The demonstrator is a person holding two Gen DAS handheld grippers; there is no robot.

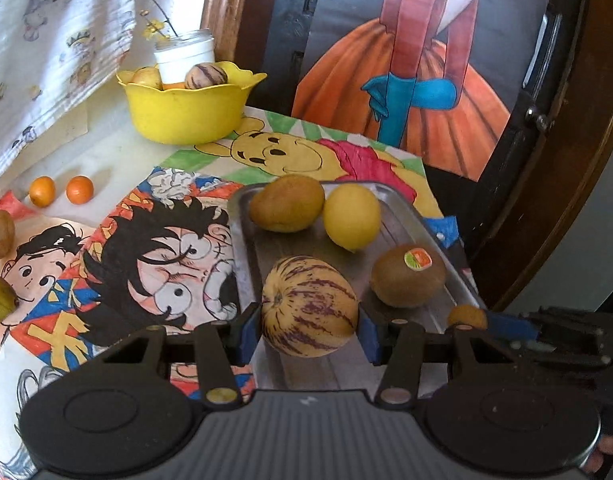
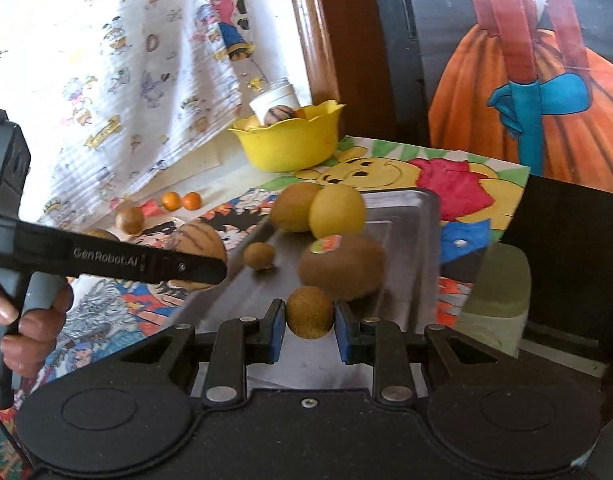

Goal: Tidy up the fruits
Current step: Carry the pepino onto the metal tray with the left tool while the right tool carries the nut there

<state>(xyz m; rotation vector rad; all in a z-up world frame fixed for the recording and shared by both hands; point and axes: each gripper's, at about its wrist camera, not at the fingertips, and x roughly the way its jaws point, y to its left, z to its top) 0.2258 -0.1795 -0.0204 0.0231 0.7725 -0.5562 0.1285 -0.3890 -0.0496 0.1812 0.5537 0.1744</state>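
While each claw grips fruit over the tray [image 1: 438, 224], collisions threaten. Left claw [image 1: 308, 330] clamps the melon [image 1: 310, 306]; right claw [image 2: 310, 326] pinches a longan [image 2: 309, 311] (small, slippery).

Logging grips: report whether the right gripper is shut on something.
Shut on the small round brown fruit: the right gripper has both blue pads pressing its sides.

left gripper [image 1: 309, 330]: jaws clamped on striped melon [image 1: 309, 306] | right gripper [image 2: 309, 326]: clamped on small brown fruit [image 2: 309, 312] | hand [image 2: 30, 320] grips left handle
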